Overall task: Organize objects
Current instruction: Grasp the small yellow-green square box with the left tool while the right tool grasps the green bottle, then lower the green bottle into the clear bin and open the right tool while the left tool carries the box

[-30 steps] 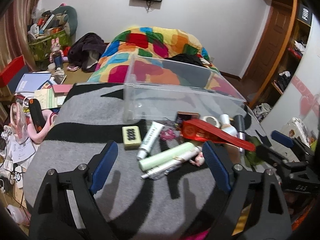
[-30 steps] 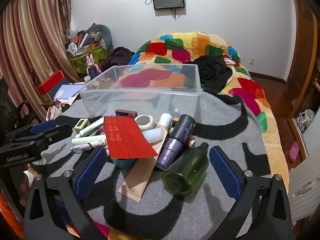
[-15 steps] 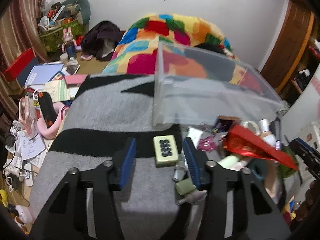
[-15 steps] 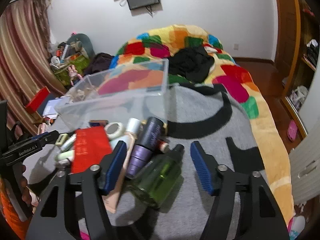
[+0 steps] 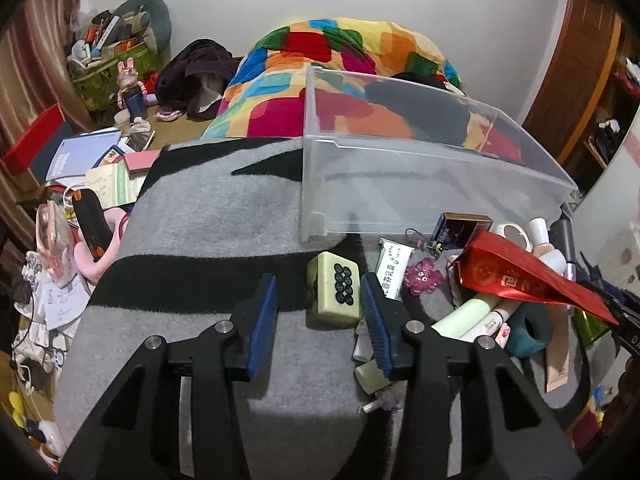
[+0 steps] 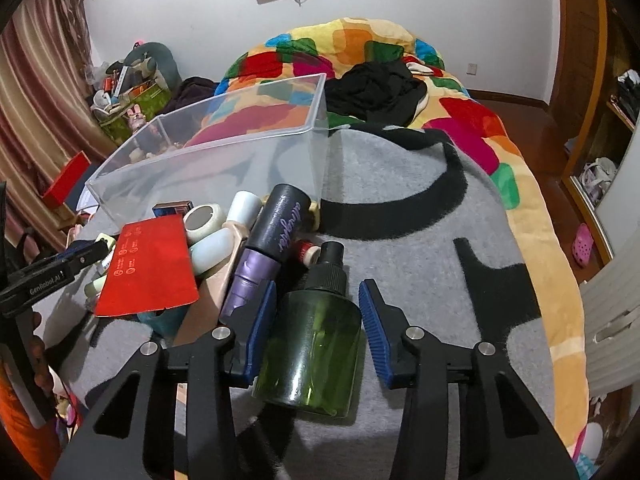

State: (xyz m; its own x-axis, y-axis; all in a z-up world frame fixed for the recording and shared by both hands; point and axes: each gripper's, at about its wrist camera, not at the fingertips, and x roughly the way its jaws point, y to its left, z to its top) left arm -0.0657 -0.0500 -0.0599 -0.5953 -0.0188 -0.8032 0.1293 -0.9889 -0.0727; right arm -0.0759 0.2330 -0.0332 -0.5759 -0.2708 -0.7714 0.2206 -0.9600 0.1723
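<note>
Two grippers, each straddling own target on bed's grey blanket [image 5: 208, 216]. Left gripper [image 5: 318, 312] released, mahjong tile [image 5: 334, 290] between pads, nearer right pad. Right gripper [image 6: 316, 322] released around green bottle [image 6: 316, 344] (long axis along fingers, cap pointing toward clear bin [image 6: 224, 140]).

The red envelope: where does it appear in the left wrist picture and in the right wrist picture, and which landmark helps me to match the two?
Left wrist view: the red envelope lies at the right, on top of the pile, right of the gripper's fingers.
Right wrist view: the red envelope lies at the left, on the same pile, left of the green bottle.
Shared landmark: the clear plastic bin just behind the pile.
</note>
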